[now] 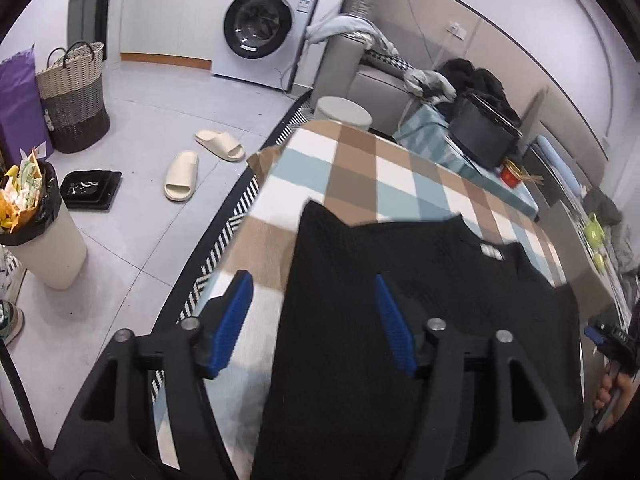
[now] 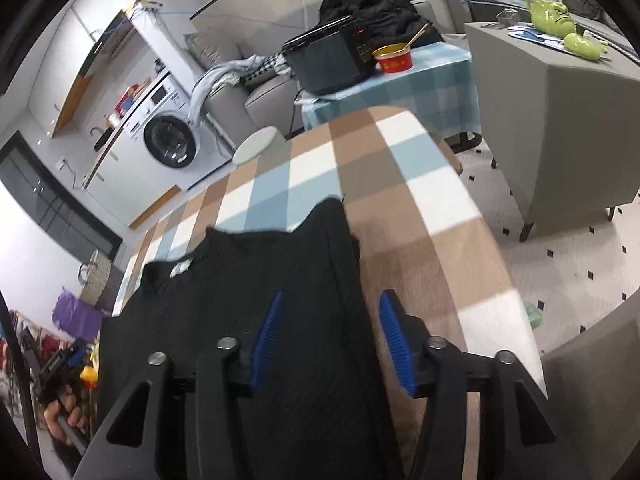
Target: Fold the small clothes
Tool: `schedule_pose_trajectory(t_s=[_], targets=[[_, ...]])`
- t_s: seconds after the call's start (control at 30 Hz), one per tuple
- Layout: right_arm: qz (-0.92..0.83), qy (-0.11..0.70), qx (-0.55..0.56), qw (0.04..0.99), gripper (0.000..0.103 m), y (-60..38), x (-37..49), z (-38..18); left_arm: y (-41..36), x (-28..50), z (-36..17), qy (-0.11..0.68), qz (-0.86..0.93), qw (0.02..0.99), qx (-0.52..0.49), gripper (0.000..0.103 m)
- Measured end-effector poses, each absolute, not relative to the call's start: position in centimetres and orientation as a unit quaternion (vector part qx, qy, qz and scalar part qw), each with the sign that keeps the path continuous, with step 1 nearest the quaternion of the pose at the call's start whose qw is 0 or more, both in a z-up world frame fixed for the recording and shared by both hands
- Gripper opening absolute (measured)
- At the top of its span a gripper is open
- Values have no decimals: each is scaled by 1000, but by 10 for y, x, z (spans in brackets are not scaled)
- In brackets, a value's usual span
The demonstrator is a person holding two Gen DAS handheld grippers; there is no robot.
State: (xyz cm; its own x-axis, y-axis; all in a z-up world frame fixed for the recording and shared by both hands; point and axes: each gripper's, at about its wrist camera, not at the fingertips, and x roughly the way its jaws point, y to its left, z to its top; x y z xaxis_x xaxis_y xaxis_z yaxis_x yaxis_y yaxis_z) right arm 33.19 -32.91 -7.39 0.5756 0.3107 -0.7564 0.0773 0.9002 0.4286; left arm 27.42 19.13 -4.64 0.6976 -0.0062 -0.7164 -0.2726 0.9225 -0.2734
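Left wrist view: soft, limp black knit top (image 1: 420, 320) lies flat on checked surface (image 1: 360, 168), both grippers' fingers open, unladen; grab shoulder edges.

- No text can be read: the white neck label (image 1: 491, 251) on the black knitted garment (image 1: 400, 320) and the white washing machine's (image 1: 264, 24) panel are blurred.
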Motion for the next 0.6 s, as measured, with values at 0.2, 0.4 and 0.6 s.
schedule_pose_trajectory(t_s=[0.2, 0.4, 0.6], targets=[[106, 470, 186, 856, 81, -315, 291, -70, 163, 220, -39, 385, 49, 908, -157, 82], [115, 482, 159, 854, 81, -309, 240, -73, 134, 162, -39, 383, 40, 913, -135, 102], [111, 485, 166, 851, 81, -318, 185, -82, 106, 114, -36, 381, 21, 916, -122, 102]])
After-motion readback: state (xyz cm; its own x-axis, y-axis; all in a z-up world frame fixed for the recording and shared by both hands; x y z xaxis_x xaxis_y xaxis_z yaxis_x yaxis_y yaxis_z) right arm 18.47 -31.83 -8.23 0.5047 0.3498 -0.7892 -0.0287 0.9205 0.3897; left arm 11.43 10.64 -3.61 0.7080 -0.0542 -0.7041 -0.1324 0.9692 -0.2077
